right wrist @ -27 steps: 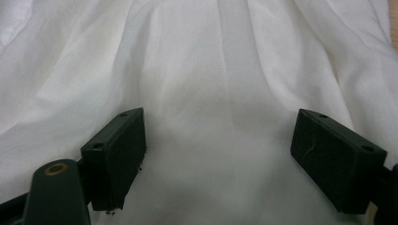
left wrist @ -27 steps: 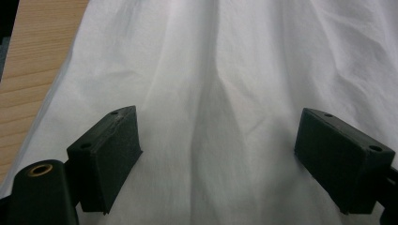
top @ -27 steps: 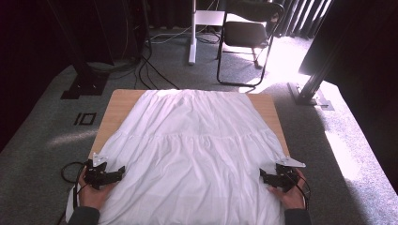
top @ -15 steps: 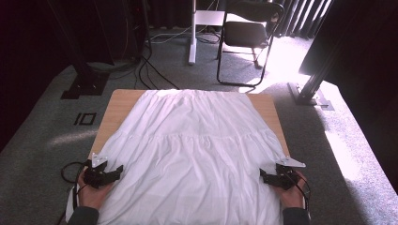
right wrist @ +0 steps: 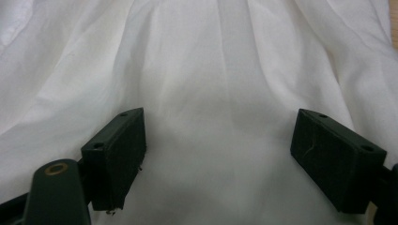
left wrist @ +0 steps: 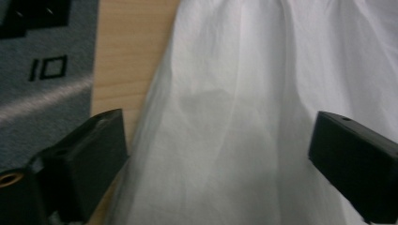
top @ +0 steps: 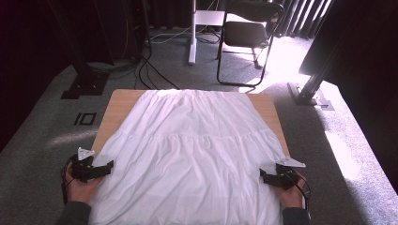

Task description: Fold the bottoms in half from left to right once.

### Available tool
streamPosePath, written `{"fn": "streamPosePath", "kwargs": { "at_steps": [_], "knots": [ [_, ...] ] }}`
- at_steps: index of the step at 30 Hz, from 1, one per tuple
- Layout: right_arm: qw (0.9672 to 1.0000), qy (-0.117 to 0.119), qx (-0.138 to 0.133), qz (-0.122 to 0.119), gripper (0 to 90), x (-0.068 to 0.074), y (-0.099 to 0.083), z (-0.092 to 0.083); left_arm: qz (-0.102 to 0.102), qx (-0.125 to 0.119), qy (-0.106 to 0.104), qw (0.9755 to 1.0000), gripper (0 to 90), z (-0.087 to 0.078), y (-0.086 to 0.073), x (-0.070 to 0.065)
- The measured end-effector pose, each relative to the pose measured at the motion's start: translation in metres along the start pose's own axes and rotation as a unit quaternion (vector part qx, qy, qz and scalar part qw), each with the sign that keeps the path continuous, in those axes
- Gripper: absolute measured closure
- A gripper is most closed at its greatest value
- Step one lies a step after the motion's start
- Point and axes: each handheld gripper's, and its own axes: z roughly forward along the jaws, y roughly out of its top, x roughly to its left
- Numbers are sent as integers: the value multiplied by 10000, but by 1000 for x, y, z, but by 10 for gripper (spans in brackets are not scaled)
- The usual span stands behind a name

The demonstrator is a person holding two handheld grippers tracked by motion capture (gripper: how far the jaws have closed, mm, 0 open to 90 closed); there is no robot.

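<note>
a white skirt (top: 192,150) lies spread flat over the wooden worktop (top: 116,105), waistband at the far edge, hem hanging toward the person. it covers nearly the whole top; bare wood shows only along the left side and at the far right corner. a gathered seam runs across the cloth about halfway down, and soft creases fan out below it.

the left claw (top: 105,168) sits at the skirt's near left edge, held in the left hand (top: 80,185), jaws pointing in toward the cloth. in the left gripper view its jaws stand wide apart with the cloth's edge (left wrist: 220,140) lying loose between them, one jaw over the wood, the other over the fabric; neither pad presses on it.

the right claw (top: 264,175) sits at the near right edge, held in the right hand (top: 292,194), jaws pointing inward too. in the right gripper view its jaws are spread, with the white cloth (right wrist: 216,140) below and between them, unpinched.

beyond the worktop stand a dark folding chair (top: 248,35) and cables (top: 145,65) on grey carpet.
</note>
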Motion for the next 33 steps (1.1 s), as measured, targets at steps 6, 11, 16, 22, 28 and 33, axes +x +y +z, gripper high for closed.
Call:
{"fn": "streamPosePath", "kwargs": {
  "at_steps": [6, 11, 16, 22, 28, 33],
  "knots": [
    [10000, 0, -2, -1, 177, 0, 0, 0, 118, 244, 93, 9996, 25, 9, -5, -2],
    [10000, 0, -3, -1, 177, 0, 0, 0, 93, 222, 148, 9996, 29, 10, -6, -2],
    [10000, 0, 0, 4, 176, 0, 0, 0, 5, 168, 308, 9994, 38, 11, -5, 0],
    [10000, 1, 0, 4, 177, 0, 0, 0, -71, 151, 597, 9981, 13, 11, -4, 1],
    [10000, 1, 0, 4, 177, 0, 0, 0, -80, 198, 298, 9993, 39, 10, -4, 3],
    [10000, 1, 0, 4, 177, 0, 0, 0, 98, 141, -48, 9998, 616, -2, -4, 0]
  ]
}}
